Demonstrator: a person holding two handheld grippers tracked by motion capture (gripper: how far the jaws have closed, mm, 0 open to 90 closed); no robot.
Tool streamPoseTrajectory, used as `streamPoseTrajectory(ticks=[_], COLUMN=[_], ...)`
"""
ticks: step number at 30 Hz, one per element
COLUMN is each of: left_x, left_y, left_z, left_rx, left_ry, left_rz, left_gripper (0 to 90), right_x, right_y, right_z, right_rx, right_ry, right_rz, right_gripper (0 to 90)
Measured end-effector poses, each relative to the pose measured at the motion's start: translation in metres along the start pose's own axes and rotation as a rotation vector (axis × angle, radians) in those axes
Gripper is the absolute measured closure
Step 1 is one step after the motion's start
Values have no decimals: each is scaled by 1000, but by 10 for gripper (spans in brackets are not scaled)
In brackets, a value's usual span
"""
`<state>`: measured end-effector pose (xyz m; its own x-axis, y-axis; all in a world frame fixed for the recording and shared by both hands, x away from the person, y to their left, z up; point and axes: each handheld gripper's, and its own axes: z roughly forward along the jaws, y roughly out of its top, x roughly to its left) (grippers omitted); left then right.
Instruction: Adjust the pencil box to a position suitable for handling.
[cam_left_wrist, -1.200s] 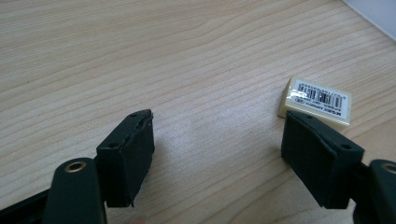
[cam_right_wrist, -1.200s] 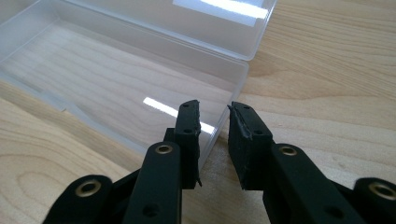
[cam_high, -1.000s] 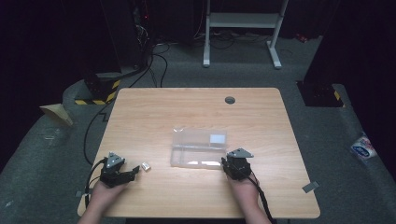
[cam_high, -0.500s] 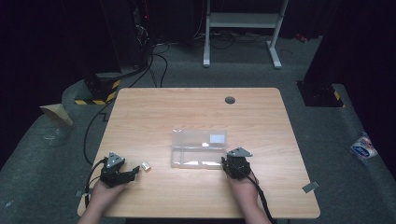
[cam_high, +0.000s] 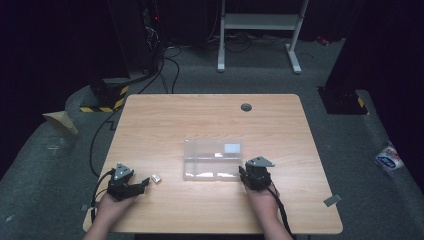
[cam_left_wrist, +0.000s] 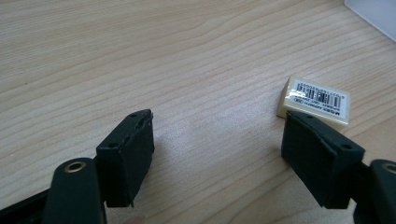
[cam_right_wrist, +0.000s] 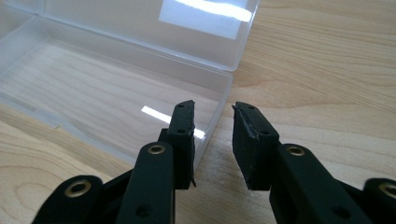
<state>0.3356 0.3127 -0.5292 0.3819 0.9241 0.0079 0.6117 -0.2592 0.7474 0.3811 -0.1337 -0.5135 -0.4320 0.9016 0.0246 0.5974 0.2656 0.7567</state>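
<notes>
While the left hand-held gripper (cam_left_wrist: 217, 154) stands spread beside the small eraser (cam_left_wrist: 314, 101), pinch its light, squashy long sides.

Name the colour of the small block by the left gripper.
Pale cream eraser with a white barcode label, clearest in the left gripper view.

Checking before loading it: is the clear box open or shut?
Open: the clear box has its lid laid back flat, its tray empty.

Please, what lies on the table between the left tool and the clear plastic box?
The small eraser lies there, just ahead of the left tool, as the high view shows. From it to the clear plastic box is bare wood.
</notes>
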Motion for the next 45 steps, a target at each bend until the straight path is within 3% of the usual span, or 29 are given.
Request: streamPoseTrajectory(ticks=[6, 8, 9, 10, 11, 13, 17, 22, 24, 29, 32, 40, 42, 43, 45], left_x=[0, 0, 0, 0, 0, -1, -4, -4, -4, 0, -2, -2, -1, 0, 0], left_y=[0, 0, 0, 0, 0, 0, 0, -1, -1, -2, -2, -3, -5, -5, -5], left_z=[0, 0, 0, 0, 0, 0, -1, -1, -1, -1, -1, -4, -7, -10, -10], left_rx=[2, 1, 0, 2, 1, 0, 4, 0, 4, 5, 2, -3, -34, -64, -66], left_ry=[-2, 2, 3, 2, 5, 11, 24, 28, 33, -6, 8, 59, 64, 41, 31], left_rz=[-2, 0, -1, -2, -5, -10, -12, -19, -25, -7, -16, -50, -74, -70, -70], left_gripper=[258, 258, 259, 259, 259, 259, 254, 256, 244, 212, 218, 258, 302, 309, 310], right_x=[-11, -21, -32, -32, -46, -53, -80, -101, -105, -104, -103, -104, -104, -104, -103], right_y=[1, 1, -2, -2, -8, -11, -27, -45, -51, -54, -54, -54, -54, -54, -53], right_z=[-11, -16, -21, -21, -27, -29, -39, -51, -54, -52, -52, -52, -51, -51, -51], right_rx=[-42, -47, -55, -55, -62, -65, -46, -8, 20, 39, 39, 42, 39, 38, 38], right_ry=[-9, -18, -44, -44, -52, -60, -115, -167, -175, -169, -159, -145, -146, -147, -150], right_rz=[15, 37, 45, 45, 68, 78, 98, 132, 151, 117, 85, 78, 81, 80, 82], right_gripper=[567, 518, 493, 493, 486, 481, 443, 404, 357, 317, 314, 317, 317, 318, 318])
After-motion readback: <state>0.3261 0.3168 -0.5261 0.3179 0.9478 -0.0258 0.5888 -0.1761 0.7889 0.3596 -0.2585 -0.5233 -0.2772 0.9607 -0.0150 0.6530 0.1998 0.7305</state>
